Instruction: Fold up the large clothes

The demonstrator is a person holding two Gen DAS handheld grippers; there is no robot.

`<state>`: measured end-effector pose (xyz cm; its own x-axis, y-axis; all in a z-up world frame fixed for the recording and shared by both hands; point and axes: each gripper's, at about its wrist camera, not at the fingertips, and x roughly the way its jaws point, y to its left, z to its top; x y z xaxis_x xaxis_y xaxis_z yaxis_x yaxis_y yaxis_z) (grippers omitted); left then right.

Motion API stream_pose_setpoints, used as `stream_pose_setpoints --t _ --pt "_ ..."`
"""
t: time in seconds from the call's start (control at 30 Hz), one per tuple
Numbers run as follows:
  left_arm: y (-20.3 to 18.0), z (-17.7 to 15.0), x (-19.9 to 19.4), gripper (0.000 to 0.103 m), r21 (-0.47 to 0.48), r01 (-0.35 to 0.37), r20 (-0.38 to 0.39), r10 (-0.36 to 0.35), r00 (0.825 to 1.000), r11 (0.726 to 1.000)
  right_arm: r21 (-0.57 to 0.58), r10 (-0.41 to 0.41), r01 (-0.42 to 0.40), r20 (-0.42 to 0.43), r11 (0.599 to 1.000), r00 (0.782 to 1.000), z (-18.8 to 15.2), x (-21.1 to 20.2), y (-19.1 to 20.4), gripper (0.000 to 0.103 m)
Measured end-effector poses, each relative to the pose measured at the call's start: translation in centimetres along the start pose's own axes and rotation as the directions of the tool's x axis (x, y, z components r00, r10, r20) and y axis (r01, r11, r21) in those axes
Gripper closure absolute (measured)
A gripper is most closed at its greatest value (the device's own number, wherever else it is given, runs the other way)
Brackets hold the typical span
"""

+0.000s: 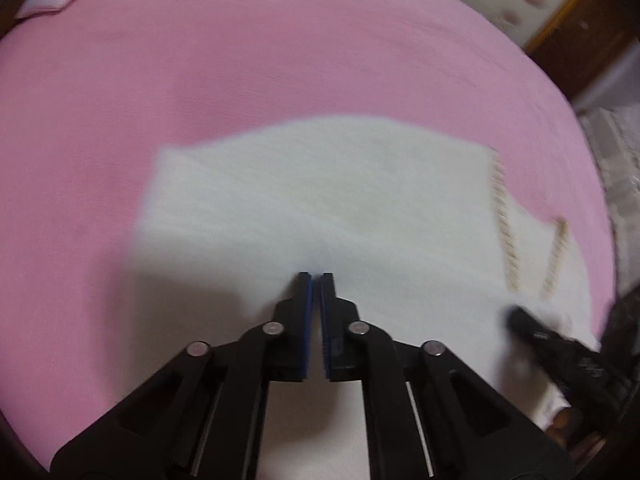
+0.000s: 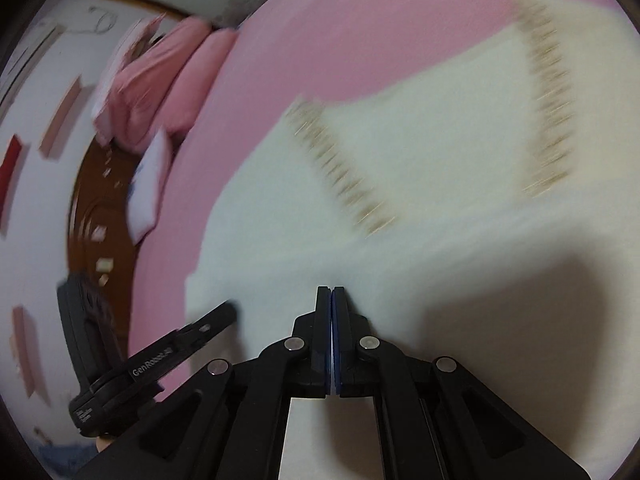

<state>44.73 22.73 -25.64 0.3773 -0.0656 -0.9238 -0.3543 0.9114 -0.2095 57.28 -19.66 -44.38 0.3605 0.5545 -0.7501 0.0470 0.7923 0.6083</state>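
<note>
White garment on a pink bed, both claws closed over it.

One garment (image 1: 320,208) lies flat on the bed (image 1: 240,60), two tan-trimmed edges (image 2: 344,168) showing; its long axis is unclear. The left claw (image 1: 316,276) and right claw (image 2: 333,289) press shut at the cloth; whether either pinches it is unclear. Only the right view shows pink pillows (image 2: 168,64).

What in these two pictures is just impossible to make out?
- Left wrist view: the white garment is motion-blurred; its near part is hidden by the left gripper, so its type is unclear.
- Right wrist view: whether the right gripper pinches any cloth is hidden by its shut fingers.
- Right wrist view: the stitched beige trim is smeared; its pattern is unreadable.
- Right wrist view: the pink pillows are blurred.
</note>
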Motion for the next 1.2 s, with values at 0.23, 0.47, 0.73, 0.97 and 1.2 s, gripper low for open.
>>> stream_pose_setpoints --t 0.23,0.47,0.73,0.97,1.2 --pt "6.6 0.7 -1.7 0.102 -0.101 0.029 -0.023 -0.031 0.999 0.995 0.31 -0.128 0.094 0.092 0.946 0.987 -0.4 -8.2 -9.0 0.103" --pt "9.3 -4.7 -6.0 0.102 -0.028 0.018 -0.121 -0.021 0.992 0.999 0.318 -0.235 0.217 0.019 0.923 0.972 -7.7 -12.3 -7.8 0.103" --pt "6.6 -13.6 -12.8 0.101 0.213 -0.05 -0.131 0.079 0.988 0.976 0.392 -0.352 0.324 0.0 0.861 0.936 -20.3 -14.2 -3.8 0.093" --pt "0.4 -19.3 -16.9 0.046 0.397 -0.09 -0.191 0.179 0.965 0.913 0.308 -0.365 0.356 -0.028 0.882 0.93 -25.5 -16.1 1.4 0.038" --pt "-7.9 -24.0 -20.4 0.018 0.492 -0.117 -0.169 0.226 0.959 0.863 0.218 -0.4 0.38 0.053 0.899 0.915 -24.3 -18.0 3.1 0.015"
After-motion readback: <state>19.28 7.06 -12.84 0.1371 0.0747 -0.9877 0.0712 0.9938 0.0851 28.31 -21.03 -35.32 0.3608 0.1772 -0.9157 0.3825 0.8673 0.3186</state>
